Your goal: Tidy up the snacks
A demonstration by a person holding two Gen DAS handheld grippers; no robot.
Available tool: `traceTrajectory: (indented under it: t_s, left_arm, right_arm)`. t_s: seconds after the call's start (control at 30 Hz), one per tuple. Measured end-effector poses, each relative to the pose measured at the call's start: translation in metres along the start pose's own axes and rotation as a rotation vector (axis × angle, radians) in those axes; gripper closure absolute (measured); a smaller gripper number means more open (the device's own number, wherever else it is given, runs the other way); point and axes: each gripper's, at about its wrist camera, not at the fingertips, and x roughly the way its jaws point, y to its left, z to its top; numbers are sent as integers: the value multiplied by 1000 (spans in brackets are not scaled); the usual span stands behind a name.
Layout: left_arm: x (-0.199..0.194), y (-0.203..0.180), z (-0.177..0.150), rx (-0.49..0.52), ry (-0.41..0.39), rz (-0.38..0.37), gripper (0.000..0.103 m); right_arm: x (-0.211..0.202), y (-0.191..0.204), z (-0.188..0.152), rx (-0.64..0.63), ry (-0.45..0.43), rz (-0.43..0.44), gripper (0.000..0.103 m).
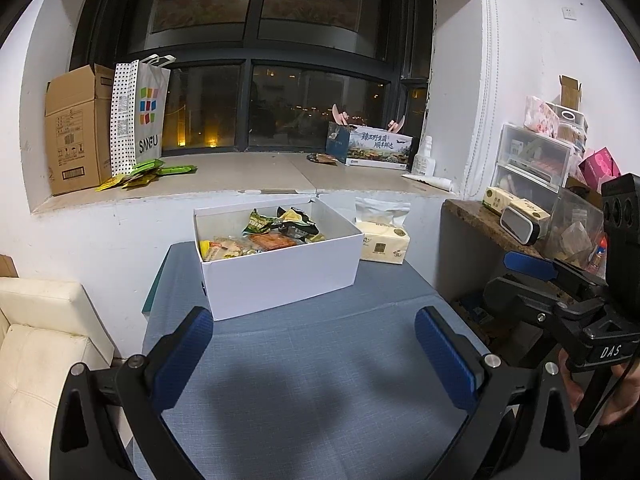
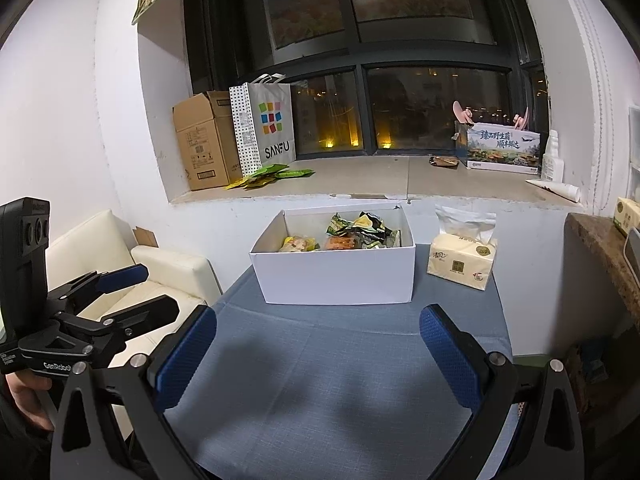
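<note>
Several snacks [image 1: 264,236] already lie in the white box [image 2: 336,276] on your table [image 1: 320,360], which looks clear of loose packets. Both your left gripper [image 1: 314,356] and right gripper [image 2: 318,354] hover spread wide, holding nothing. Green packets [image 1: 148,172] on the windowsill [image 2: 360,184] may remain.

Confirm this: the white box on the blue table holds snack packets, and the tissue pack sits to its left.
Wrong side. The tissue pack sits to the right of the white box, as the right wrist view shows. The box does hold snack packets and stands on the blue table.
</note>
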Motion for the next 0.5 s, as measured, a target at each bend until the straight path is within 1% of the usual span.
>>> traceTrajectory:
  t_s: [0.5]
  left_arm:
    - [0, 0, -3, -1, 6, -1, 0]
  right_arm:
    - [0, 2, 0, -2, 5, 0, 0]
